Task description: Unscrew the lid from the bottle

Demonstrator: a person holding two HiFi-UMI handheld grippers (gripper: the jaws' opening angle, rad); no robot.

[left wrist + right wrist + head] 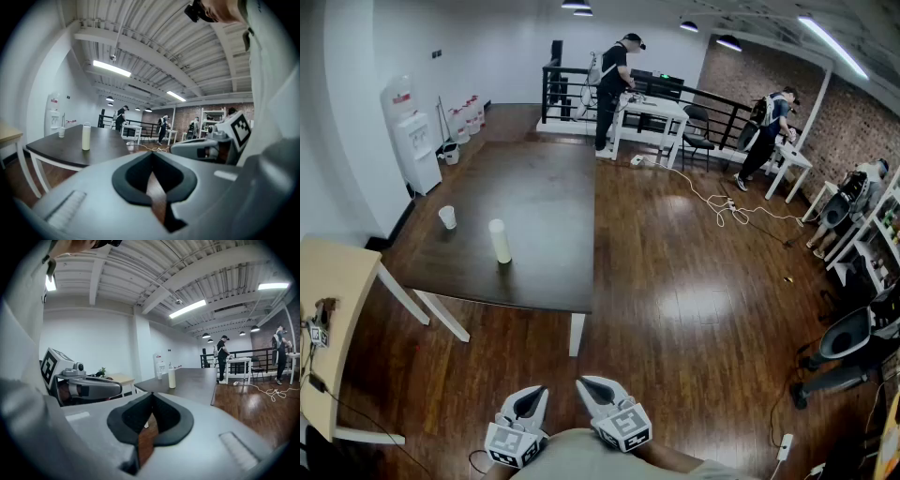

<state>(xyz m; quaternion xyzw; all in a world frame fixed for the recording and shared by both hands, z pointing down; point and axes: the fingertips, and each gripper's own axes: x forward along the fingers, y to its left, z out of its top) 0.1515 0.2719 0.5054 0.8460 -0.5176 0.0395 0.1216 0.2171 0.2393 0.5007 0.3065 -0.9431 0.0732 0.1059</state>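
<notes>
Both tools low in front of the person's torso, side by side, well apart from the desk; left tool has its jaws together with nothing between them; right tool the same, pressed together and empty. Bottle stands upright on the dark desk, toward its front-left part; lid on top of it. Small white cup stands left of the bottle, apart from it. Wood floor lies between tools and desk; water dispenser against the left wall; people work at white tables further back.
</notes>
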